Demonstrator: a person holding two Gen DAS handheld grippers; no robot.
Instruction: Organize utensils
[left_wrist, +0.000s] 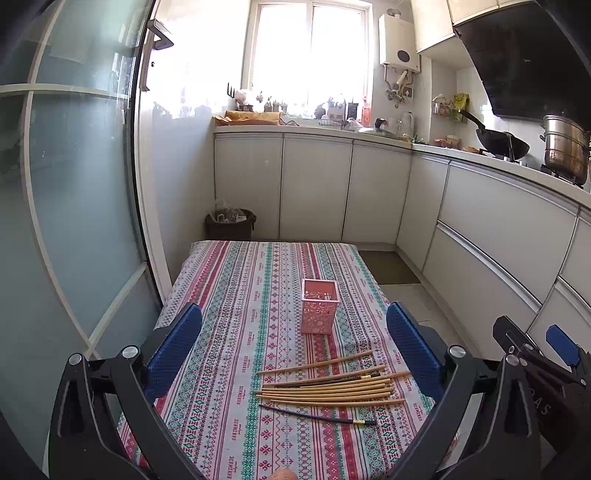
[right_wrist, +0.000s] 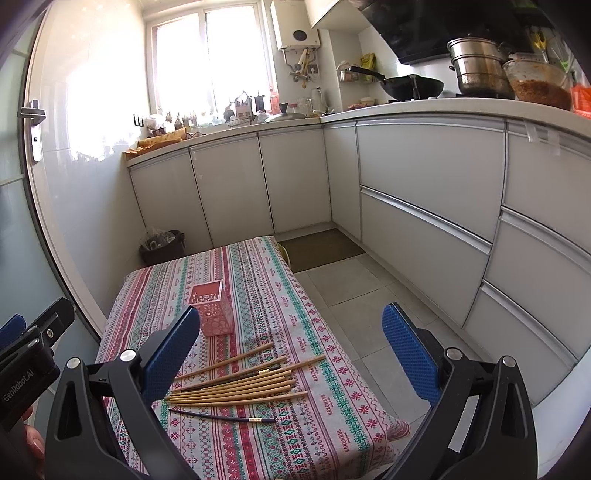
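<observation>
Since all chopsticks (left_wrist: 328, 387) lie loose on tablecloth (left_wrist: 229, 295), lower-center frame, w/ pink holder (left_wrist: 319, 306) mid-frame looking empty, task seems unstarted. Left gripper (left_wrist: 295, 354) & right gripper (right_wrist: 291, 354) both spread wide, grasping nothing.

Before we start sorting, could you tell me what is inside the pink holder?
The pink holder looks empty near its rim; only its cut-out walls show. Its bottom is hidden. The chopsticks all lie on the tablecloth.

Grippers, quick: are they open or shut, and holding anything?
Left gripper: open, holding nothing, above the chopsticks.
Right gripper: open, holding nothing.
</observation>
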